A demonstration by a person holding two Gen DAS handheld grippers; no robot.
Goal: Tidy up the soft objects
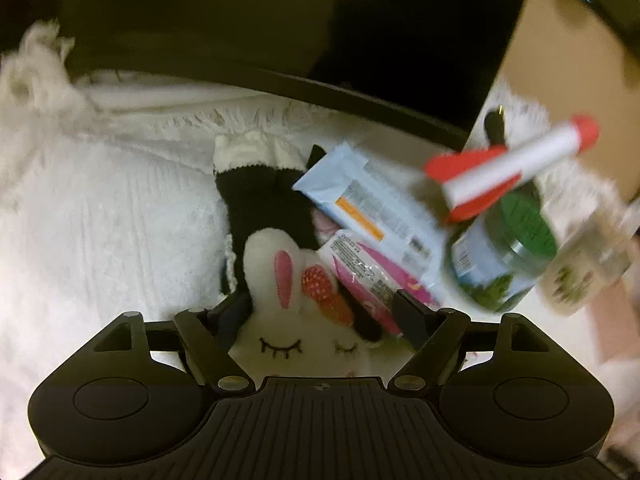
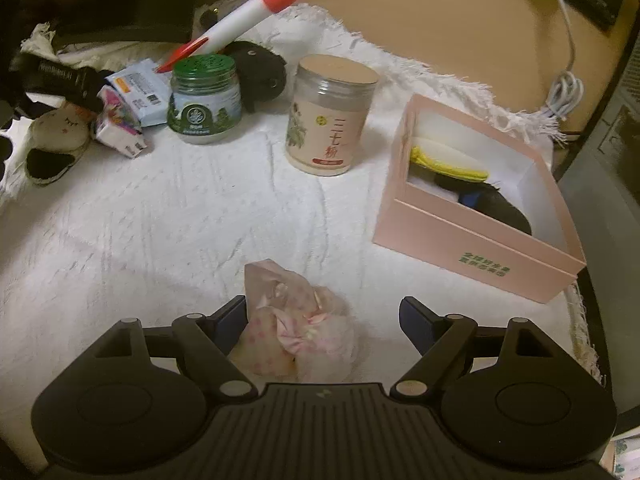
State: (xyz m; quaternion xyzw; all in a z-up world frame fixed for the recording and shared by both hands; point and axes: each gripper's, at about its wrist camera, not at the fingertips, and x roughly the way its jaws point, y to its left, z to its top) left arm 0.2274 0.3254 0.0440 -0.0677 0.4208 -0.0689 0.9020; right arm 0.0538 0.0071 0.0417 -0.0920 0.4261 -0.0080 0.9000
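Note:
In the left wrist view my left gripper is open with its fingers on either side of a white bunny-face slipper lying on the white cloth. A black and white fuzzy sock lies just behind it. The slipper also shows in the right wrist view. My right gripper is open around a pink dotted fabric bundle; its left finger touches the bundle. A pink box at the right holds yellow, white and dark soft items.
Two tissue packs, blue and pink, a green-lidded jar, a beige canister and a red and white rocket toy stand on the fringed white cloth. A black monitor base is behind.

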